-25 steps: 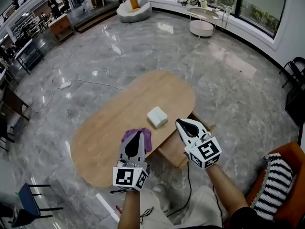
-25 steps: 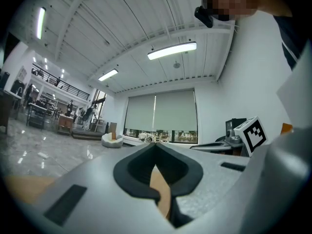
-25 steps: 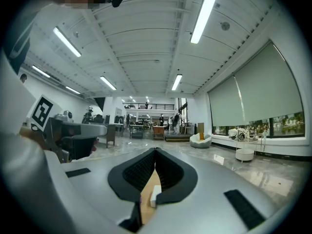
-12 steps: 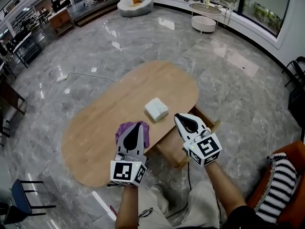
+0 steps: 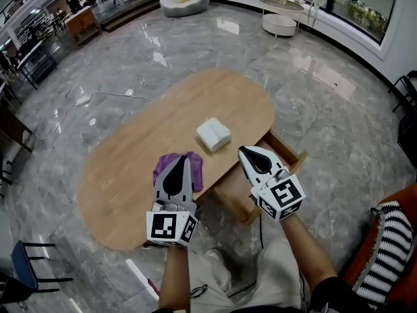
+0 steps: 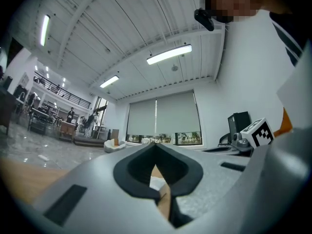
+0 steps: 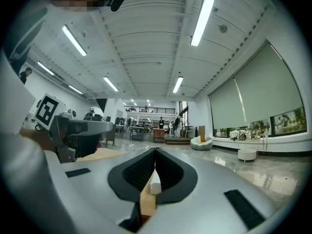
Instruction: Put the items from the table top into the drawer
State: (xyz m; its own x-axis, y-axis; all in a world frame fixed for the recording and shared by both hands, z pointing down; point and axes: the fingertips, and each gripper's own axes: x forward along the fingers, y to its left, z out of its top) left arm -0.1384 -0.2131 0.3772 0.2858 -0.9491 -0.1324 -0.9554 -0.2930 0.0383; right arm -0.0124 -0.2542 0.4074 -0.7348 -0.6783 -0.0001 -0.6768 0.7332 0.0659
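Observation:
A white folded pack (image 5: 213,134) lies near the middle of the oval wooden table (image 5: 130,168). A purple cloth (image 5: 163,167) lies near the table's front edge, partly hidden by my left gripper (image 5: 184,158). That gripper hangs over the cloth, shut and empty. The drawer (image 5: 284,152) stands pulled out under the table's right front. My right gripper (image 5: 242,150) hovers above it, also shut with nothing held. In the left gripper view the jaws of the left gripper (image 6: 155,144) meet at the tip. In the right gripper view the right gripper (image 7: 155,151) is closed, with the white pack (image 7: 155,185) beyond it.
Polished grey stone floor surrounds the table. A cable (image 5: 98,96) runs across the floor at the far left. A blue chair (image 5: 26,269) stands at the lower left, and an orange seat with a striped cushion (image 5: 384,246) at the lower right. My legs are below the table's front edge.
Both grippers have sunk toward the table's front edge and stayed shut. The purple cloth shows more beside the left gripper. The pack and drawer have not moved.

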